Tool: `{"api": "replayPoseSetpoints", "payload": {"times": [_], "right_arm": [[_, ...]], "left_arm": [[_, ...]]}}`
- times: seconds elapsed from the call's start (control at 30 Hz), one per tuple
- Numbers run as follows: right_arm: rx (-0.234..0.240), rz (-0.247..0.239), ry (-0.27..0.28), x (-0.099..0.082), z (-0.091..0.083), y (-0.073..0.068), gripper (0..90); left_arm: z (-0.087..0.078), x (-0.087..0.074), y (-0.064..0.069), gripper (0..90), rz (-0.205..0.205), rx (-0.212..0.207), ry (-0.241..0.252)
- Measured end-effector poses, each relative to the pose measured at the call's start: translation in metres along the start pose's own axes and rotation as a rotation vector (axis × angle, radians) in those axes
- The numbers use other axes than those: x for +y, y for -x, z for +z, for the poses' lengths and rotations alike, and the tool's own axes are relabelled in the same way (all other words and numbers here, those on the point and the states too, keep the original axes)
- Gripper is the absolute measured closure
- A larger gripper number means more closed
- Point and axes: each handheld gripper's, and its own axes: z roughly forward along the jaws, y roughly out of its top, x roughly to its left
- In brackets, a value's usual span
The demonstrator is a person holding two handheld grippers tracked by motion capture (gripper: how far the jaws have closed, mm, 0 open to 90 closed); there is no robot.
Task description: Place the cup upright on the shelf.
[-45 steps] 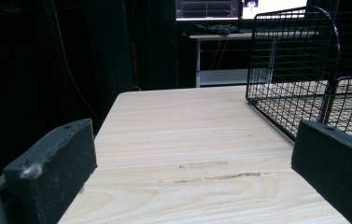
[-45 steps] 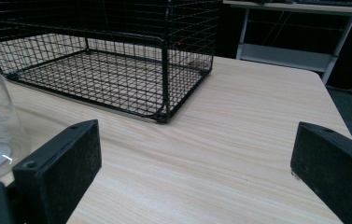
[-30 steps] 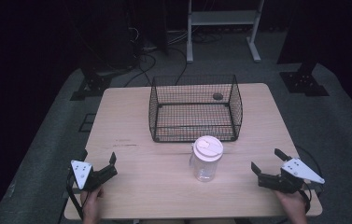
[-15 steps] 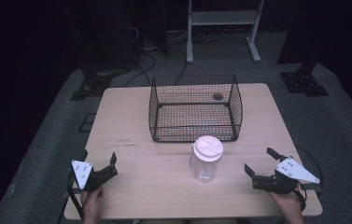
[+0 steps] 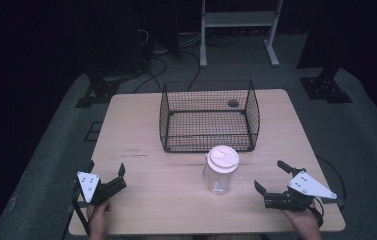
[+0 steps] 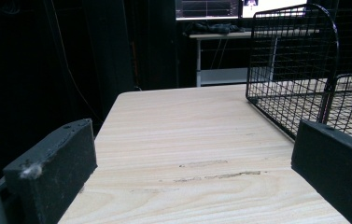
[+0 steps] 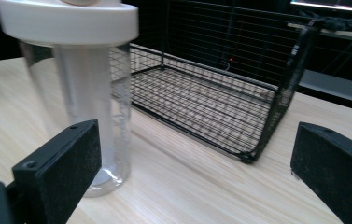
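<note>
The clear jar (image 5: 220, 176) with its white lid (image 5: 222, 156) is seen standing upright near the middle of the tabletop (image 5: 141, 130), just in front of the black wire basket (image 5: 208, 116), which sits at twelve o'clock from it. The jar appears empty, though its contents cannot be fully judged through the plastic. The right gripper (image 5: 274, 181) is held low over the tabletop at about four o'clock from the jar, its jaws spread wide and turned toward the jar; nothing is gripped. In the right gripper view the jar (image 7: 80, 93) is seen close ahead, just beyond the left-hand jaw rather than between the two. The left gripper (image 5: 107, 176) is held at about eight o'clock from the jar, well apart from it, its jaws likewise parted and empty; in the left gripper view bare wood and a corner of the basket (image 6: 299, 70) are faced. A small dark object (image 5: 233, 103) is visible at the far side of the basket, too small to be identified. The step in hand is judged to be the approach to the jar. For the next move, the right gripper would need to be shifted so that the jar's body is brought between the jaws before they are closed.
</note>
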Motion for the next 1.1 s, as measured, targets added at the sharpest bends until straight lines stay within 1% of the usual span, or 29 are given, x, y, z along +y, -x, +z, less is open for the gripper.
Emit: {"api": "replayPoseSetpoints", "payload": {"times": [0.07, 0.17, 0.23, 0.4, 0.57, 0.73, 0.9, 1.1], "right_arm": [[0.009, -0.015, -0.004, 0.001, 0.001, -0.003, 1.1], [0.023, -0.019, -0.008, 0.002, 0.0, -0.007, 1.1], [0.032, -0.012, -0.009, 0.003, 0.0, -0.008, 1.1], [0.048, -0.016, 0.0, 0.006, -0.002, -0.014, 1.1], [0.072, -0.034, 0.004, 0.01, 0.0, -0.024, 1.1], [0.09, -0.055, -0.002, 0.013, 0.005, -0.033, 1.0], [0.112, -0.052, -0.007, 0.015, 0.012, -0.039, 1.1], [0.145, -0.067, -0.001, 0.02, 0.02, -0.047, 1.1]], "left_arm": [[0.0, 0.0, 0.0, 0.0, 0.001, -0.001, -0.001], [0.0, 0.0, 0.0, 0.0, 0.001, -0.001, 0.0], [0.0, 0.0, 0.0, 0.0, 0.001, -0.001, -0.001], [0.0, 0.0, 0.0, 0.0, 0.002, -0.002, -0.001], [0.0, 0.0, 0.0, 0.0, 0.002, -0.002, 0.0], [0.0, 0.0, 0.0, 0.0, 0.002, -0.003, 0.0], [0.0, 0.0, 0.0, 0.0, 0.002, -0.004, 0.0], [0.0, 0.0, 0.0, 0.0, 0.003, -0.004, 0.001]]}}
